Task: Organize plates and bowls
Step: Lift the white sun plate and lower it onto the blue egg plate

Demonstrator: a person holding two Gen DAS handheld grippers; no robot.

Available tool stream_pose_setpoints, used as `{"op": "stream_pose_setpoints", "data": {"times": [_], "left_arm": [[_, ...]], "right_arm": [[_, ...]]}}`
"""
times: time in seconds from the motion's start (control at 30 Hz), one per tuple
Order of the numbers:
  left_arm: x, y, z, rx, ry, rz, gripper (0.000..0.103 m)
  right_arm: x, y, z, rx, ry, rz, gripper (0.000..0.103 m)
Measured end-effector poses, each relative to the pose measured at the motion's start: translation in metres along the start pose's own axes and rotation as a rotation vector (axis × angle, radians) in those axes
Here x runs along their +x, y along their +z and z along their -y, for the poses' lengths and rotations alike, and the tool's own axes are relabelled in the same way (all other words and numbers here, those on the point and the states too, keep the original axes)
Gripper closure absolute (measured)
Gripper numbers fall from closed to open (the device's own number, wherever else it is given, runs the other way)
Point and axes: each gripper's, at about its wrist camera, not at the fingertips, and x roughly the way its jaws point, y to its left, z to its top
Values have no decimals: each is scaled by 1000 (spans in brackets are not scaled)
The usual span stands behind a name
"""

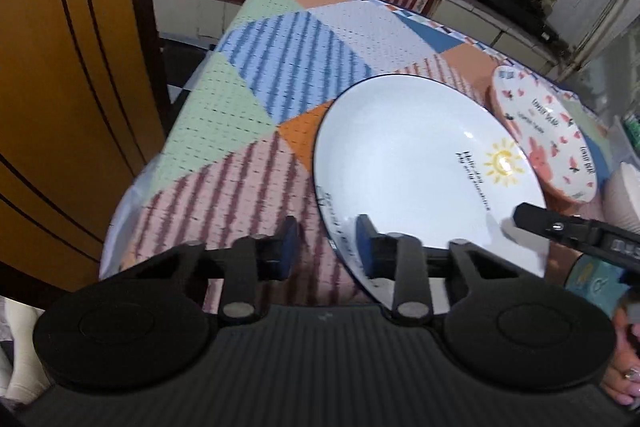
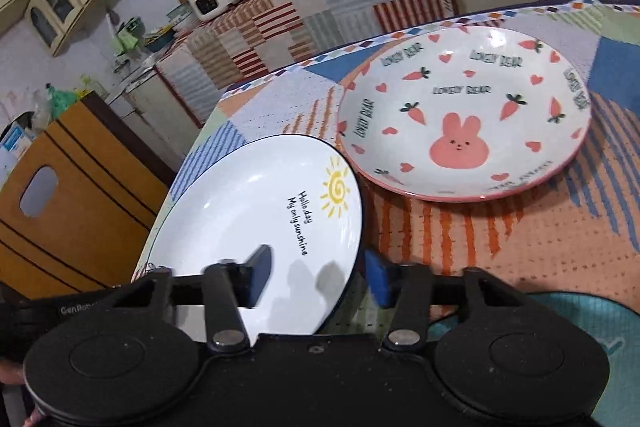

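White sun plate [image 2: 256,227] lies on the patchwork tablecloth [image 1: 248,99], near the table's front edge. Pink rabbit plate [image 2: 464,115] sits just beside it, farther back; rims look close, contact unclear.

Left gripper [image 1: 326,247]: straddles the sun plate's near-left rim, one blue pad over the plate, the other outside over cloth; a gap shows, pads not visibly pressing.

Right gripper [image 2: 318,277]: straddles the opposite near rim, one finger over the plate's face, the other outside. Fingers apart, no clamp seen
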Motion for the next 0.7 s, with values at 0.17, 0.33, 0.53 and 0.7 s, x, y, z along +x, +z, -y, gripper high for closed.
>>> {"op": "stream_pose_setpoints", "data": {"times": [0.17, 0.33, 0.53, 0.7], "left_arm": [[4, -1, 7, -13, -3, 1, 86], [6, 1, 0, -70, -26, -17, 86], [-8, 1, 6, -29, -4, -27, 86], [-42, -11, 18, 21, -17, -7, 84]], "right_arm": [[10, 1, 10, -7, -24, -4, 87], [15, 2, 14, -10, 3, 1, 85], [-3, 2, 3, -102, 33, -25, 85], [-29, 2, -2, -126, 43, -29, 85]]}}
